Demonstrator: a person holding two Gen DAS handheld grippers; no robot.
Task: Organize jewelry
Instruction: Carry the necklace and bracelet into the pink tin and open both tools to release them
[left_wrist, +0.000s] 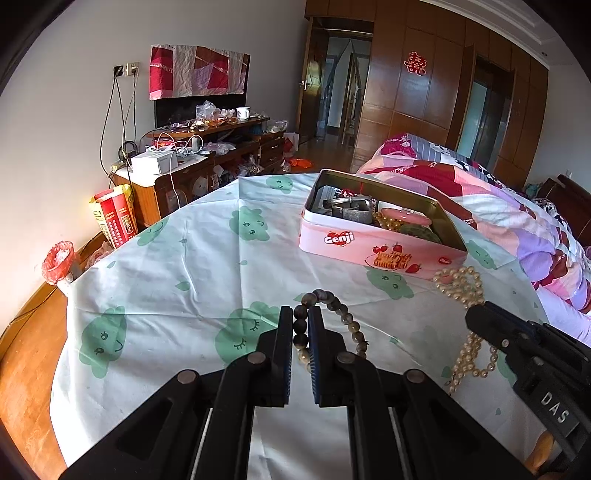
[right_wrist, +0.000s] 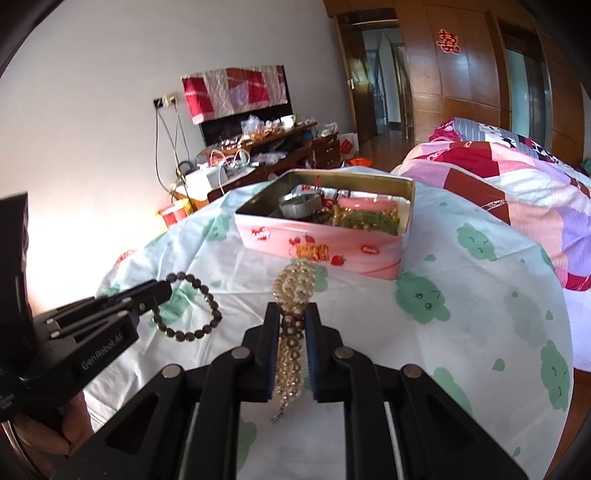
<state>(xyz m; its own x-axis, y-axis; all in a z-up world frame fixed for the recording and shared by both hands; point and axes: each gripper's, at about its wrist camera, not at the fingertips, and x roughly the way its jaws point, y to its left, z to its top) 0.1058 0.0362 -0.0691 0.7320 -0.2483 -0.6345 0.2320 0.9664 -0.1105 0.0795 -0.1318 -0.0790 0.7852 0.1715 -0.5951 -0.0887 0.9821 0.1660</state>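
Both views are brightly lit by daylight, and the wall (right_wrist: 92, 221) at the left is blown out by glare. Straight lines are bent by fisheye distortion, the corners are vignetted black, and the right wrist view is slightly softened by blur.

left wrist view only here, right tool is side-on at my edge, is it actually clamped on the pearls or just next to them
Observer: Clamped. In the right wrist view the right tool pinches the bunched pearl necklace between its pads.
Operator: does the strand hang free below
Observer: Yes, its tail hangs behind the grip and ends in a small clasp.
Operator: anything green in the tin
Observer: A green beaded piece lies against the near wall of the pink tin.
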